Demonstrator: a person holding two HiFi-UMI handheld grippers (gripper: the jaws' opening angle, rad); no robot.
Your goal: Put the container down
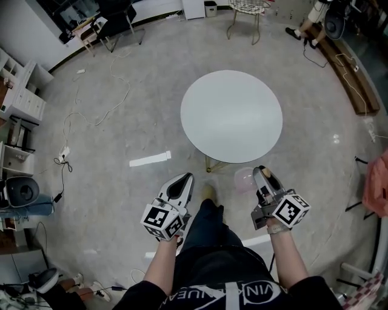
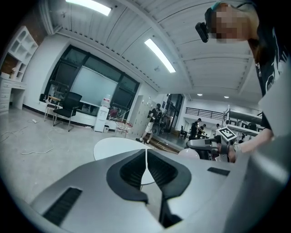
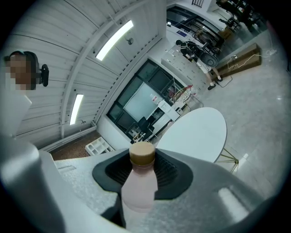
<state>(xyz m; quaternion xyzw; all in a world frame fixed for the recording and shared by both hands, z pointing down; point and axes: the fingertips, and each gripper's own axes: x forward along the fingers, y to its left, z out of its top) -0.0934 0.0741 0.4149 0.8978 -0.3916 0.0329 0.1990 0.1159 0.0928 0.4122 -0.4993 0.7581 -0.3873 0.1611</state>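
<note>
A pale pink bottle [image 3: 138,186] with a tan cap is the container; my right gripper [image 3: 142,173] is shut on it, pads pressing its shoulder on both sides. In the head view the bottle [image 1: 244,180] shows as a pink blur just left of the right gripper [image 1: 262,177], held in the air short of the near edge of the round white table [image 1: 231,115]. My left gripper [image 1: 181,185] hangs lower left of the table, its jaws shut with nothing between them. The left gripper view shows its black pads [image 2: 146,170] meeting and the table [image 2: 113,144] beyond.
The table stands on thin gold legs [image 1: 210,163] over a grey floor. White cables [image 1: 91,109] trail at left, a strip of white tape [image 1: 150,160] lies on the floor, shelving [image 1: 18,91] lines the left wall, and a wire chair [image 1: 247,15] stands beyond the table.
</note>
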